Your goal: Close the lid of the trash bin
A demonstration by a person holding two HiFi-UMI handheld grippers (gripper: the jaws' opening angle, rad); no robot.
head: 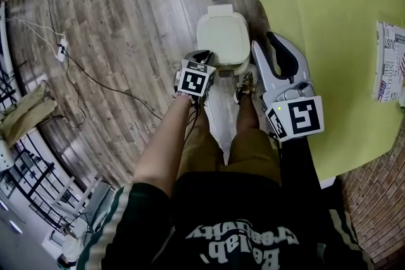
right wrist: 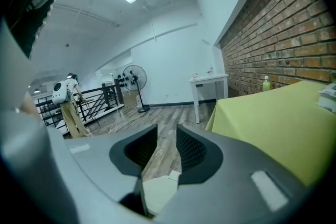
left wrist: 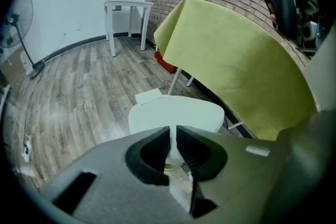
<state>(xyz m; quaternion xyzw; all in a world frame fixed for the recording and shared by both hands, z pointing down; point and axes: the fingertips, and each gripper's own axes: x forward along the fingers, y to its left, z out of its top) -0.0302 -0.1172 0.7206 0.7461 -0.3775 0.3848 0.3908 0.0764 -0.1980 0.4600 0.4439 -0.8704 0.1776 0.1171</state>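
The left gripper (head: pixel 203 57), jaws at a thin empty slit, points down at the white trash bin (head: pixel 223 40) at upper centre, probably to press its lid (left wrist: pixel 177 114), which looks flat already. The right gripper (head: pixel 273 46) hangs open and empty beside it, close against the yellow-green tablecloth (head: pixel 329 35) at right. The person's shoes (head: pixel 245 86) stand just below the bin.

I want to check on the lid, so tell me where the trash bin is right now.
In the head view the white trash bin stands on the wood floor at top centre, just beyond the person's shoe, left of the yellow-green table.
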